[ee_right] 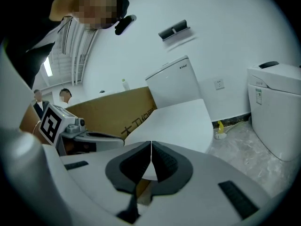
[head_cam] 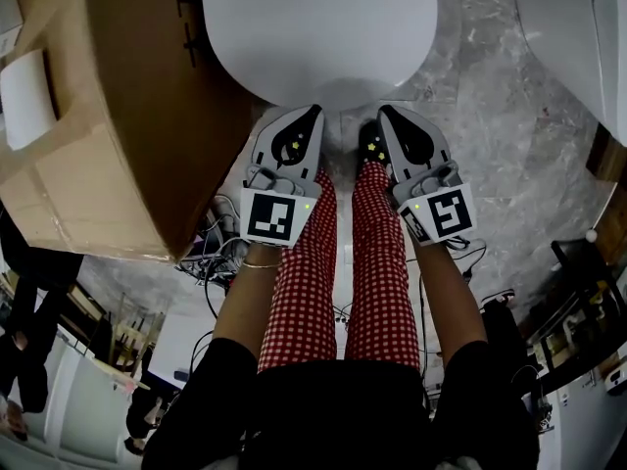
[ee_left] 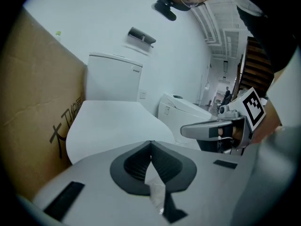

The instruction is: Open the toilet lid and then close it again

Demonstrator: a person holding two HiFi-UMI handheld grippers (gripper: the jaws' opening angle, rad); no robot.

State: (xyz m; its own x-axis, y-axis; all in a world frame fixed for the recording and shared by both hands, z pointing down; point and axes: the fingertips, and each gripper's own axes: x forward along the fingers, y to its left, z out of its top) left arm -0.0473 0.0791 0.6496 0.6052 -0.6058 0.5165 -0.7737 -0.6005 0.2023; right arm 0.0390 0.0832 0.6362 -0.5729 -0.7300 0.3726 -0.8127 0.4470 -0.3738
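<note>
The left gripper (ee_left: 151, 143) had its jaws pressed together at the tips. Its ribbed dark pads (ee_left: 137, 163) met in a thin line with nothing caught between them. The right gripper (ee_right: 151, 144) was the same, with tips touching, pads (ee_right: 165, 163) bare, and nothing held. The two grippers sat side by side, near one another.

Just ahead of both sets of tips lay the toilet lid (head_cam: 318, 27), white and flat down on the bowl, with its rounded front edge nearest the fingers. Whether either tip touched that edge could not be made out. Farther ahead, behind the lid, rose the white tank (ee_left: 113, 76) against the wall.

Out to the left of the left gripper's fingers stood a cardboard box (head_cam: 108, 116), close against the toilet's side. Out to the right of the right gripper's fingers ran grey marbled floor (head_cam: 490, 96), with a second white toilet (ee_right: 276, 109) beyond it. Behind the fingers, below the grippers, showed the person's red-checked trousers (head_cam: 299, 292).
</note>
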